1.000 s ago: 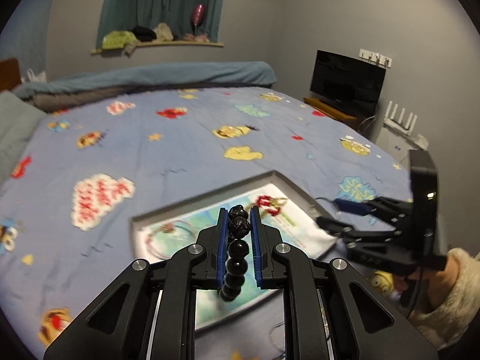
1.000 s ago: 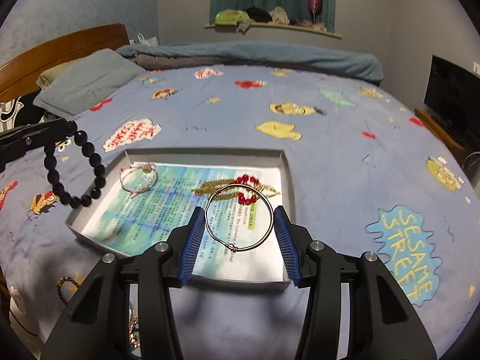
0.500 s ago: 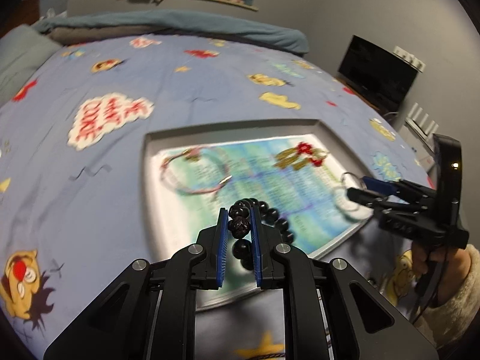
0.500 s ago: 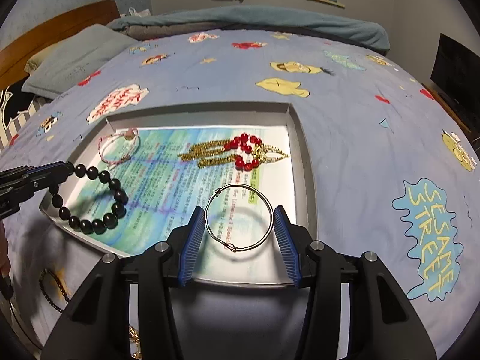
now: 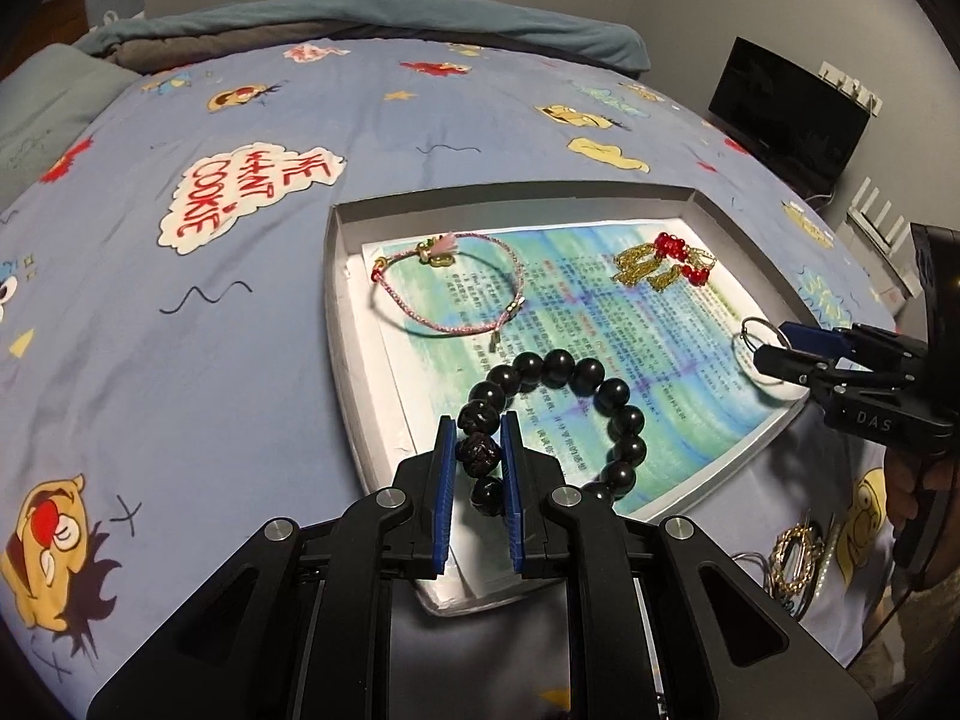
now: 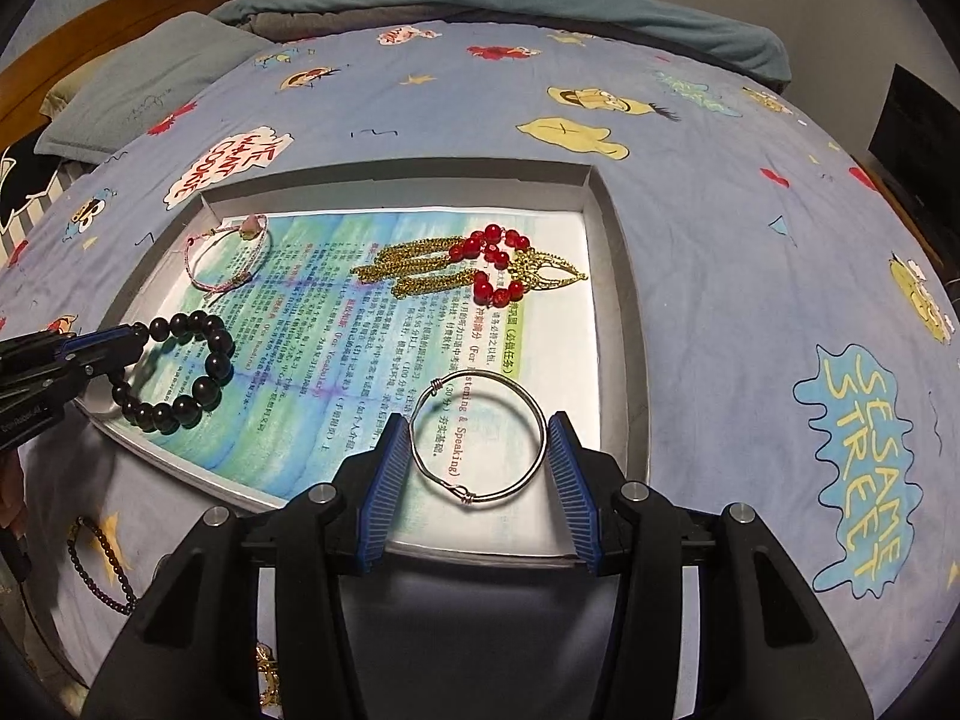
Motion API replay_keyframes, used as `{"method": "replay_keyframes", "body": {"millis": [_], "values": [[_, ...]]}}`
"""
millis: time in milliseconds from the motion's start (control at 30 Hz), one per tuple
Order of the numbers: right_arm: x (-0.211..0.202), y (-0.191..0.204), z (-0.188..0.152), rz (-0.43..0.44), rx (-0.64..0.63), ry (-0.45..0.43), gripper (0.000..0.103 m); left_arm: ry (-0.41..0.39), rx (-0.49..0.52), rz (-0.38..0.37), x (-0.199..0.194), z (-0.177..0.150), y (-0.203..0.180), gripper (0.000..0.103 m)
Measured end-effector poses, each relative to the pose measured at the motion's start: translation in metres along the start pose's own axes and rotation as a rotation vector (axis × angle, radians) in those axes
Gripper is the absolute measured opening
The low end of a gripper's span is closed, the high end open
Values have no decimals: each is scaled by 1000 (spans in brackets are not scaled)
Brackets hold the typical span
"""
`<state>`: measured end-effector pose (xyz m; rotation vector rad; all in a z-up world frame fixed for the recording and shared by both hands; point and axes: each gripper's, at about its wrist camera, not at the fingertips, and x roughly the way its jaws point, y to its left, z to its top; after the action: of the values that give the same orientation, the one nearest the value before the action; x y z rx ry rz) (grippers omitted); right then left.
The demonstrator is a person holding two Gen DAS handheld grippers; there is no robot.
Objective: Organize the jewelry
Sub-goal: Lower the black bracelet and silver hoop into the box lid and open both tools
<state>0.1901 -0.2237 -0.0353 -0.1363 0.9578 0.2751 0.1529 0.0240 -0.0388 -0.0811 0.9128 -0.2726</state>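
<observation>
A shallow grey tray [image 5: 336, 324] [image 6: 624, 312] lined with printed paper lies on the bed. My left gripper [image 5: 478, 450] is shut on a black bead bracelet [image 5: 600, 396] [image 6: 198, 384], which rests low over the tray's near left corner. My right gripper [image 6: 479, 456] is shut on a silver wire bangle [image 6: 480, 438] [image 5: 757, 336] over the tray's near right part. A pink cord bracelet [image 5: 450, 294] [image 6: 225, 258] and a gold-and-red bead piece [image 5: 663, 264] [image 6: 480, 270] lie in the tray.
Loose jewelry lies on the blue cartoon bedsheet outside the tray: a gold piece [image 5: 792, 558] by the right hand, a dark bead string [image 6: 99, 564] and a gold bit [image 6: 267, 672]. Pillows [image 6: 138, 84], a folded blanket and a TV [image 5: 786, 114] border the bed.
Both grippers have moved down and forward over the tray. The black bracelet now sits low over the paper on the left, the bangle low over it on the right.
</observation>
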Motion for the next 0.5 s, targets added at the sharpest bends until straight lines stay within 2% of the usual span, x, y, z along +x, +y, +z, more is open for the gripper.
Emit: {"method": "replay_keyframes", "body": {"millis": [400,467,500], "values": [[1,-1,-1,6,4,-4,49,9,16,24,1,0,-2,16],[0,0,-1,8,1,-10,51,7,17,29,0,0,-2,20],[-1,1,-1,11,-2,-16,56,5,16,29,-1,0,-2,21]]}}
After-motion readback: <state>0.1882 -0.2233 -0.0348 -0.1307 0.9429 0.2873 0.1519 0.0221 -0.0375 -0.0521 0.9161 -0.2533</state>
